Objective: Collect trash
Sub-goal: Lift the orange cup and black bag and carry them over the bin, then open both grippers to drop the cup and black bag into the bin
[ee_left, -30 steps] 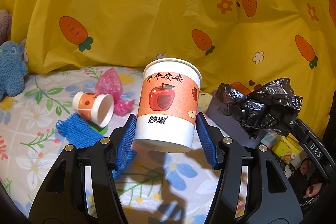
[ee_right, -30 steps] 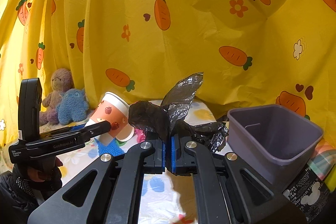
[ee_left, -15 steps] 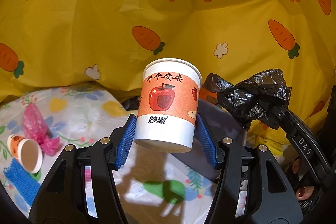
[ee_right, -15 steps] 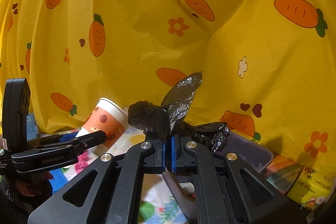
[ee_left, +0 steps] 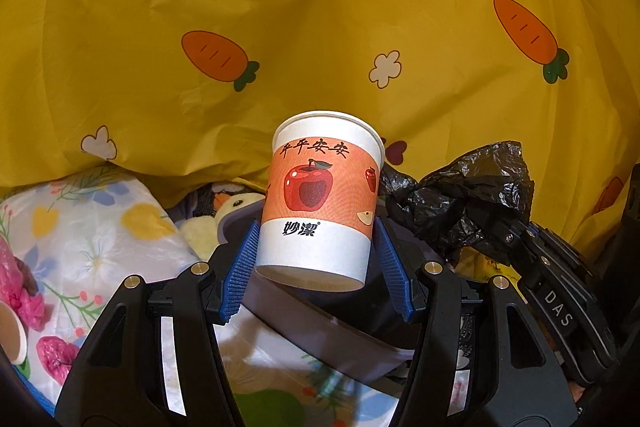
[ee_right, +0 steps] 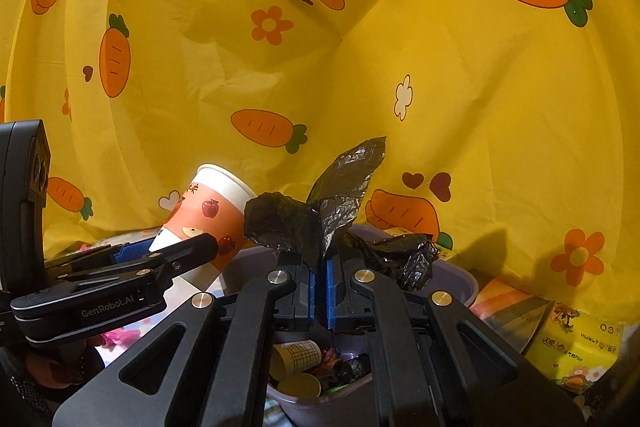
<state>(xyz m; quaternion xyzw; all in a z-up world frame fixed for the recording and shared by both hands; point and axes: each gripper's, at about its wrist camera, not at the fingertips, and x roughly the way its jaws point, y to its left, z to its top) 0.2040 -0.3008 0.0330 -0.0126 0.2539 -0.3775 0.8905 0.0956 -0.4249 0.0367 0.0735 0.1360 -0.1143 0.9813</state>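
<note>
The left gripper (ee_left: 318,267) is clamped on an upright apple-print paper cup (ee_left: 320,201), held above the near rim of the purple bin (ee_right: 460,277), while the right gripper (ee_right: 319,281) is pinched together on a crumpled black plastic bag (ee_right: 316,219) directly over the bin's opening. The bin already holds other cups, so a cup let go this close to the rim could tip out onto the bedsheet (ee_left: 100,227). The light bag may also cling to the pads or drift aside, since much of it hangs loose above the grip.

L gripper (ee_left: 316,267) jaws gripping mid-width, R gripper (ee_right: 320,283) jaws clamped tight
</note>
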